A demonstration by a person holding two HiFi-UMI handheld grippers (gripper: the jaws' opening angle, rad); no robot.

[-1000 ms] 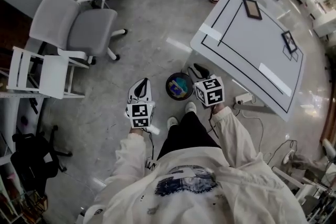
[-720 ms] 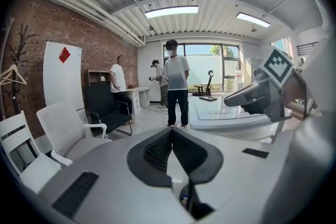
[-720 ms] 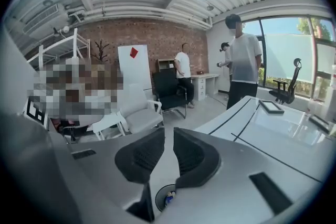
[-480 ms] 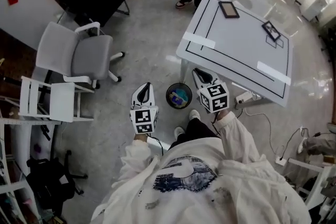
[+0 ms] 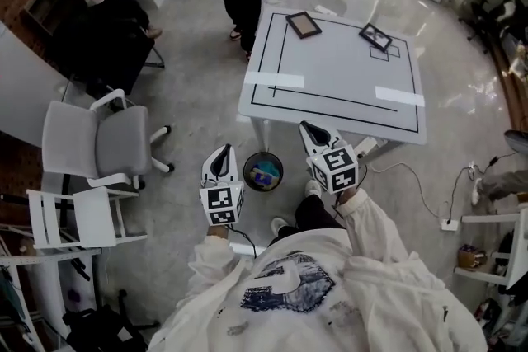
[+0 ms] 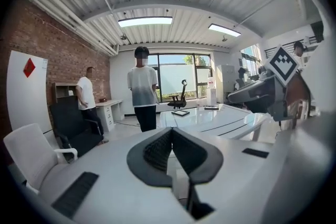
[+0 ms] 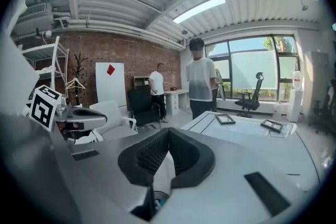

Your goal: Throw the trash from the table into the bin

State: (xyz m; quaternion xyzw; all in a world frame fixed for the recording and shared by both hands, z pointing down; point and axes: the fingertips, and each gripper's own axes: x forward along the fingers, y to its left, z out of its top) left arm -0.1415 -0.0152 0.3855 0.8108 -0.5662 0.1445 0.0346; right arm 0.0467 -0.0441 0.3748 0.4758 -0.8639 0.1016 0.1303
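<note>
Two grippers clenched, nothing held, left gripper [image 5: 224, 152] left of bin [image 5: 247, 171], right gripper [image 5: 308, 129] just closed, right of bin, by near edge of table [image 5: 330, 70].

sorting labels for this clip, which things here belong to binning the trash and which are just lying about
Belongs to the job:
- bin on the floor, colourful trash inside
- white table
- left gripper and right gripper, both shut and empty

Just lying about:
- two dark frames on the table
- grey chair, white chair
- floor cable
</note>
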